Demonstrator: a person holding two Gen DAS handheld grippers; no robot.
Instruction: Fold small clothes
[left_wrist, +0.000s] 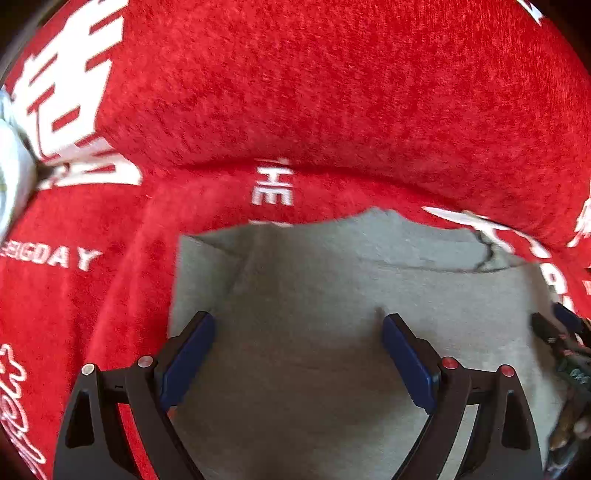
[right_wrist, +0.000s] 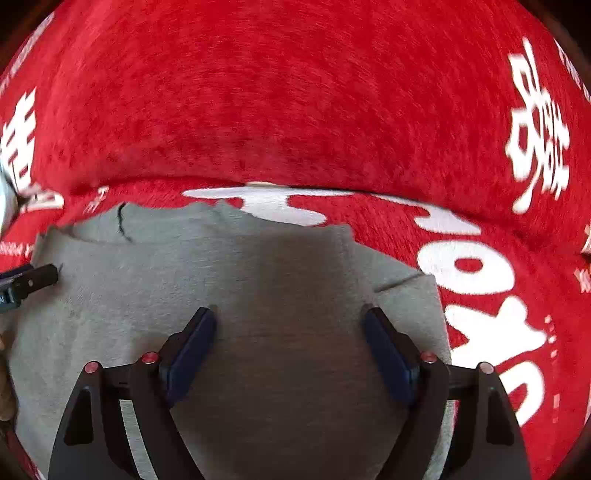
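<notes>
From my left wrist camera, I see the red plush blanket with white lettering filling the view from nine o'clock over twelve to three. The flat grey knit garment lies on it from the centre down to six o'clock. My left gripper stands with its blue-padded fingers spread wide apart, just above the cloth and clamped on nothing. At three o'clock the tip of my right gripper pokes in over the garment's edge. In the right wrist camera, that right gripper is likewise spread apart over the grey garment, with the left gripper at nine o'clock.
</notes>
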